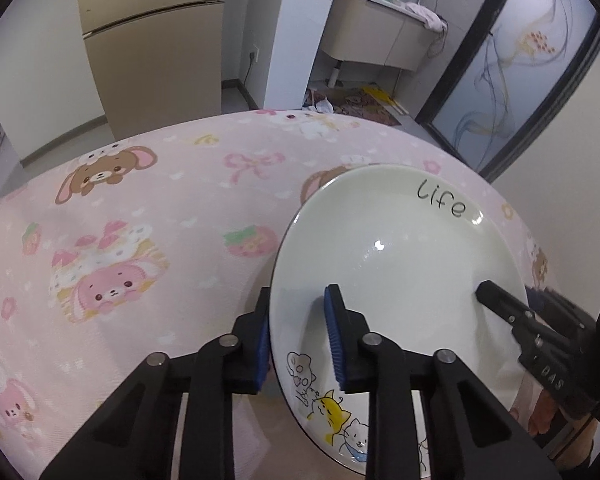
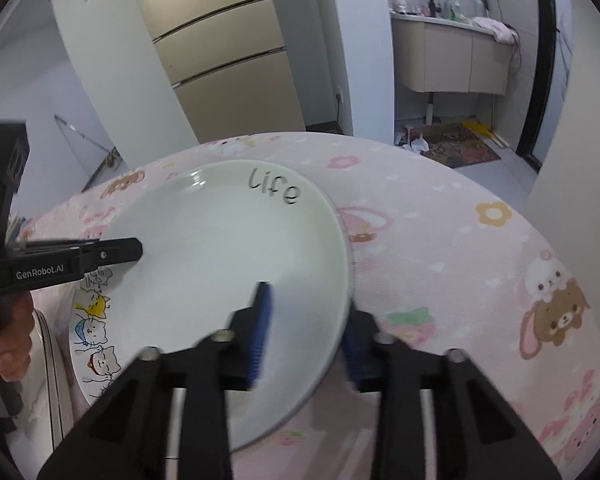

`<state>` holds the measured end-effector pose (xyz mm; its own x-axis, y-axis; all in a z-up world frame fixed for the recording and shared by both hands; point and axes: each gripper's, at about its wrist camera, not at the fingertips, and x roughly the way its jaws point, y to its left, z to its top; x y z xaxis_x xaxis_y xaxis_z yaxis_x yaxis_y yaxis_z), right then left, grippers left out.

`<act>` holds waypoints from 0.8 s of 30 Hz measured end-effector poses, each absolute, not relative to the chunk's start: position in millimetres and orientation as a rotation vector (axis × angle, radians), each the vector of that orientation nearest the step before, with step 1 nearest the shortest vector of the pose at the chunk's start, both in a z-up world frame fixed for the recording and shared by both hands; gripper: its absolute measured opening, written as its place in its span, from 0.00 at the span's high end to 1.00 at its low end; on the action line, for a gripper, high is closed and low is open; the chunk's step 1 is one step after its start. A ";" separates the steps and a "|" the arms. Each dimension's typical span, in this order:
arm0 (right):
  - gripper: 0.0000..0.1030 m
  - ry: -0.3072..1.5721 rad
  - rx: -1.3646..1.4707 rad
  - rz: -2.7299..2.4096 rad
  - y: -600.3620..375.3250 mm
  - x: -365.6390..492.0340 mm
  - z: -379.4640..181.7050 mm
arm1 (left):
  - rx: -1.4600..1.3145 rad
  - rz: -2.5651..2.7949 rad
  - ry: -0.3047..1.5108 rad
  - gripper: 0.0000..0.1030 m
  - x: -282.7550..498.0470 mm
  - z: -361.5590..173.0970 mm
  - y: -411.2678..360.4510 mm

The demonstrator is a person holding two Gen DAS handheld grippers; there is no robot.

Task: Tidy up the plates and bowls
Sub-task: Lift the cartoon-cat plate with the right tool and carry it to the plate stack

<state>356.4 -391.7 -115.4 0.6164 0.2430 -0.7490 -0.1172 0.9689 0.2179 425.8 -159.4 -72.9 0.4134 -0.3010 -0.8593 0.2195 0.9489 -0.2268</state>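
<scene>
A white plate with the word "Life" and cartoon cats on its rim is held over a pink cartoon tablecloth. My left gripper straddles the plate's left rim, one blue pad above and one below; I cannot tell how firmly it presses. My right gripper reaches onto the plate's right side. In the right wrist view the same plate sits between the right gripper's blue pads at its right rim, and the left gripper reaches onto its left side.
The pink tablecloth covers a rounded table. Beyond it stand a beige fridge, a white pillar, a vanity cabinet and a dark-framed glass door. A floor mat lies behind.
</scene>
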 end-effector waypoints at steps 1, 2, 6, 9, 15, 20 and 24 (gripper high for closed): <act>0.77 0.880 0.171 0.212 -394.8 356.2 -115.9 | -0.095 -0.331 1.089 0.79 425.7 -72.1 -157.5; 0.77 0.875 0.172 0.206 -395.3 355.8 -115.5 | -0.092 -0.335 1.079 0.79 424.8 -69.9 -157.7; 0.78 0.820 0.161 0.201 -393.1 350.7 -99.1 | -0.086 -0.340 1.016 0.80 417.1 -48.9 -154.2; 0.80 0.759 0.152 0.198 -390.5 343.6 -75.0 | -0.109 -0.354 0.967 0.80 407.5 -26.1 -146.3; 0.81 0.652 0.109 0.219 -368.3 320.4 -22.4 | -0.139 -0.340 0.863 0.80 372.2 24.3 -120.6; 0.81 0.606 0.100 0.272 -338.7 298.6 0.5 | -0.139 -0.282 0.808 0.80 332.4 57.1 -88.9; 0.81 0.588 0.090 0.335 -307.3 276.4 3.8 | -0.140 -0.219 0.782 0.80 291.2 68.9 -56.8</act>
<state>276.4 -307.3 3.8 0.7795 0.3353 -0.5291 -0.2842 0.9421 0.1782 291.2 -56.8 68.9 0.6886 -0.2470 -0.6818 0.1435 0.9680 -0.2058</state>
